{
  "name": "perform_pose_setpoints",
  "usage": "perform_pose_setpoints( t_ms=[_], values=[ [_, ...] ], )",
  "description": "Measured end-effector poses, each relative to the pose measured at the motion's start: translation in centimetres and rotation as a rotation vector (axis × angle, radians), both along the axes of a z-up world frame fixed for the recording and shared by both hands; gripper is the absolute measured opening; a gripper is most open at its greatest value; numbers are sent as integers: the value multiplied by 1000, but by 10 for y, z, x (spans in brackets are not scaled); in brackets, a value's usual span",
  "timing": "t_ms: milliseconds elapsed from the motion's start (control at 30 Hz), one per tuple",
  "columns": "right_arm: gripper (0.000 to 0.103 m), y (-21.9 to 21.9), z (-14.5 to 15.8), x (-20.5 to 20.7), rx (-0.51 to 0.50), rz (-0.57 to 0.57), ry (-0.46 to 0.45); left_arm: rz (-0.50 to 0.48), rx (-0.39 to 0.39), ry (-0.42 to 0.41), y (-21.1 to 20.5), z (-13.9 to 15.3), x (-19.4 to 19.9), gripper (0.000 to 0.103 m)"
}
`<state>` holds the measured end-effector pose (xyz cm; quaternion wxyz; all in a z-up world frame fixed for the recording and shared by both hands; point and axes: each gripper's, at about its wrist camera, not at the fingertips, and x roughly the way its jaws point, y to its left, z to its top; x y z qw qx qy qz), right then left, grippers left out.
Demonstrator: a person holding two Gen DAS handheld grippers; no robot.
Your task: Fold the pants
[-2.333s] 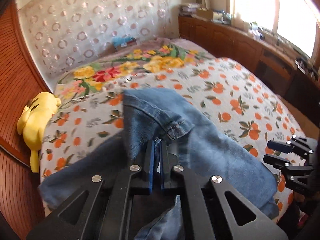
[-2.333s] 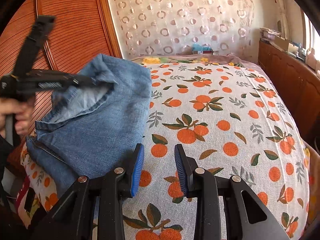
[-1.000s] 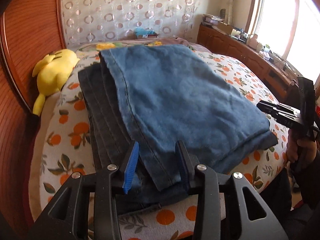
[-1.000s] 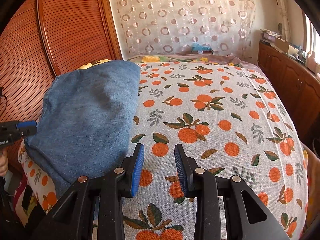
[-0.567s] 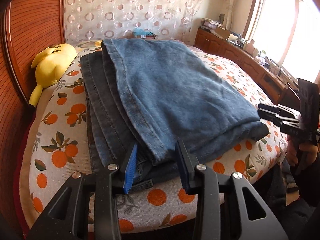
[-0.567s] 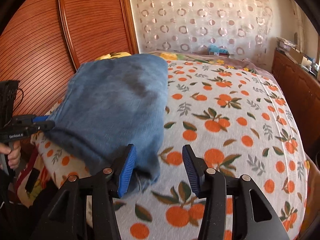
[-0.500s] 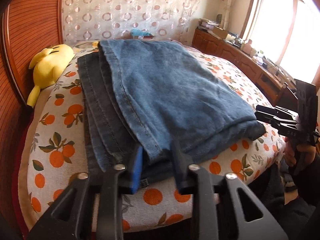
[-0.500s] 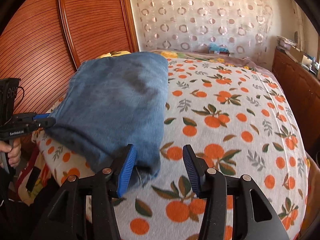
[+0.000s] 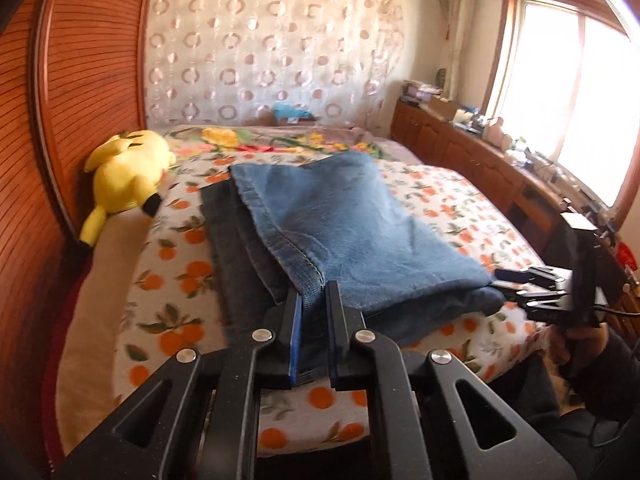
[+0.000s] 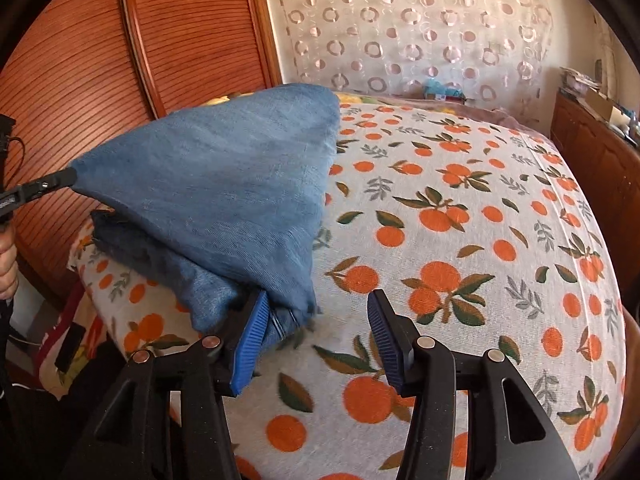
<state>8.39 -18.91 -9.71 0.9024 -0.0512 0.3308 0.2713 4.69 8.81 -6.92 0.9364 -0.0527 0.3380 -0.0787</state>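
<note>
On the orange-print bedspread (image 10: 460, 240) near its front edge lie the folded jeans (image 9: 348, 224). My left gripper (image 9: 312, 312) has just closed and pinches the near hem corner, lifting it. My right gripper (image 10: 316, 320) has been opening and stands released, the other corner between its jaws but unpressed. Denim looks thick, floppy and fairly heavy, grippy weave, stitched seams. Best taken at the corners.

Right gripper (image 10: 316, 322) gapes beside folded jeans (image 10: 224, 184) (left corner lifted)
</note>
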Motion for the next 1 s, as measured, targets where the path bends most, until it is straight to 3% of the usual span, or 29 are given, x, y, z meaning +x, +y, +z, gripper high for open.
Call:
perform_pose_setpoints(
  t_ms=[167,333,500,767,1000],
  values=[
    [53,-3,6,-9,13,4,-10,6,-30,112,8,-32,6,14],
    [53,-6,23,-12,12,-3,-52,30,-54,85,16,-26,3,26],
    [53,4,36,-6,25,12,-84,52,-26,46,23,-13,9,38],
    [53,46,20,12,20,57,-50,36,44,7,33,-5,68,42],
    [53,56,2,24,1,48,-11,54,40,32,46,-19,132,42]
  ],
)
